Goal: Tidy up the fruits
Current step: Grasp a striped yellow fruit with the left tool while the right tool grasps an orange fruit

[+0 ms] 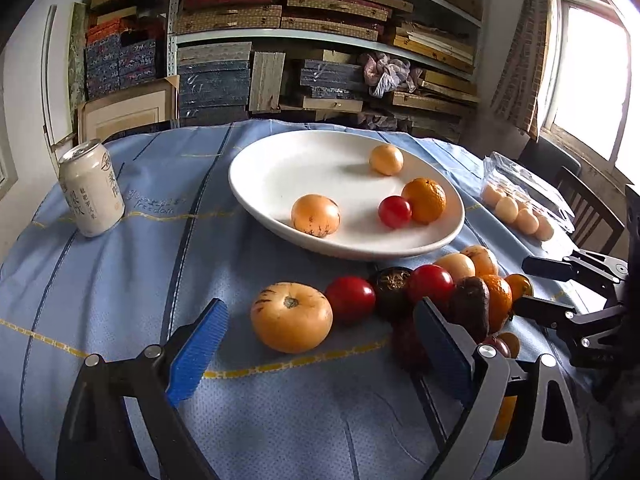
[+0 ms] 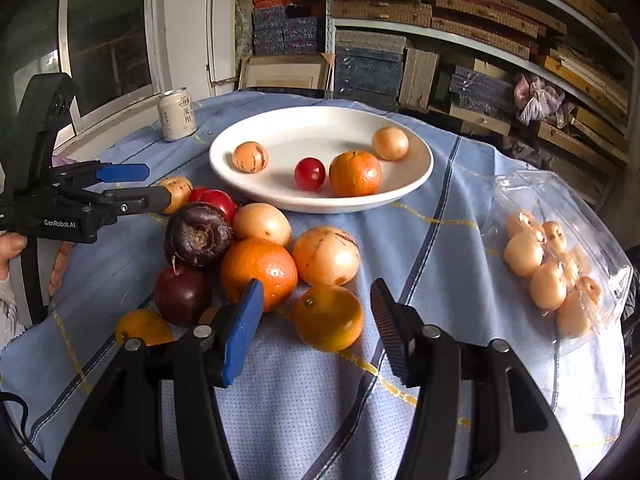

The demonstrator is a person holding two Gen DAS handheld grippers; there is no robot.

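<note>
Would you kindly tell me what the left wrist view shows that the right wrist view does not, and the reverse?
Only the left wrist view shows the bright window and the whole flat pale orange fruit between the open left claw.

Only the right wrist view shows the person's hand and the open right claw around a small orange, not touching it.

Both show the white plate with four fruits, the can, the clear packet of pale fruits and the blue cloth.
</note>
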